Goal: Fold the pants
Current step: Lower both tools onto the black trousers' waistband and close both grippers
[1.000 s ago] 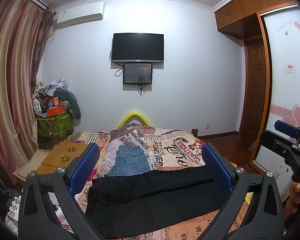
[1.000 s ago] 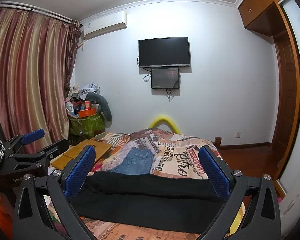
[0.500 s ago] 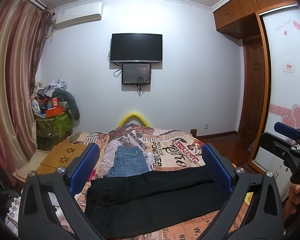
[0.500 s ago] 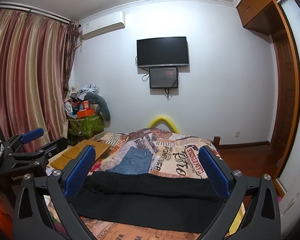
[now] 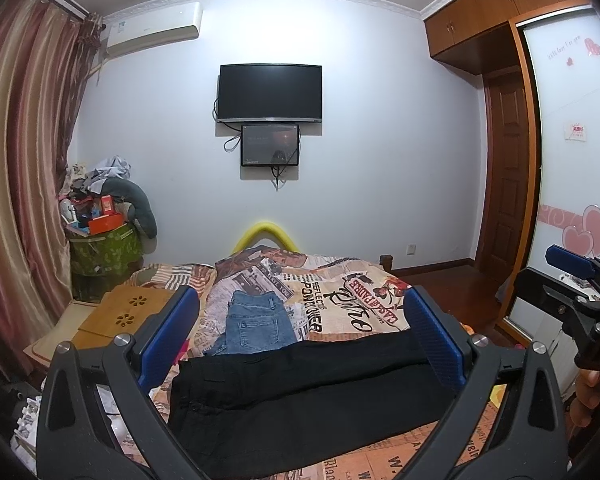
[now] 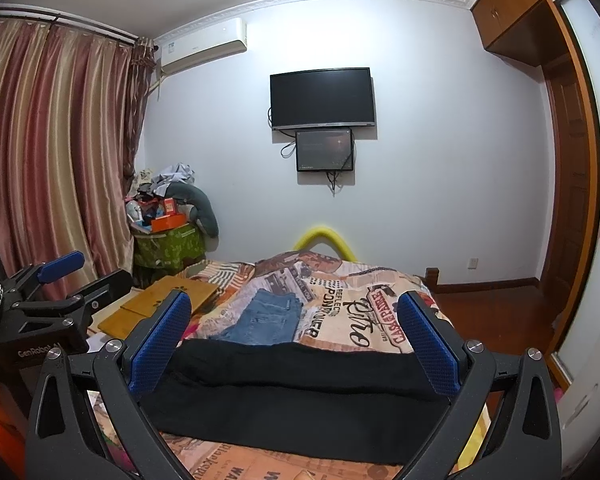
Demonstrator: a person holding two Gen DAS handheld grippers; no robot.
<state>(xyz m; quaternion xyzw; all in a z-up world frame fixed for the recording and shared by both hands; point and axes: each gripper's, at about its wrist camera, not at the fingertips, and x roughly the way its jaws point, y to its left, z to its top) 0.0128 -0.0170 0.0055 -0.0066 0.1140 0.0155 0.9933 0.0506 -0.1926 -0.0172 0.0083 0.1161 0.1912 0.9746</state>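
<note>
Both grippers hang above the near edge of the bed (image 5: 340, 280), fingers spread wide and holding nothing, so the step in hand looks like the approach for a first grab on the black pants (image 5: 300, 392).

To do it well, I would bring each gripper down to an end of the garment rather than its middle: the left gripper (image 5: 300, 336) toward the waist end at 8 o'clock in its view, the right gripper (image 6: 292, 336) toward the leg end at 4 o'clock in its own. Pinch both layers of cloth at an edge, lift evenly, and carry one end over the other so the fold lands square. Black fabric hides its seams here, so check the edge before closing.

The pants lie flat across the bed's near end, lengthwise from 9 to 3 o'clock, apparently already doubled leg over leg. In both views they sit below and between the finger pads, apart from them, not touching.

Folded jeans (image 5: 256, 324) lie beyond at 12 o'clock, just past the far edge of the pants; keep clear of them during the fold.
</note>
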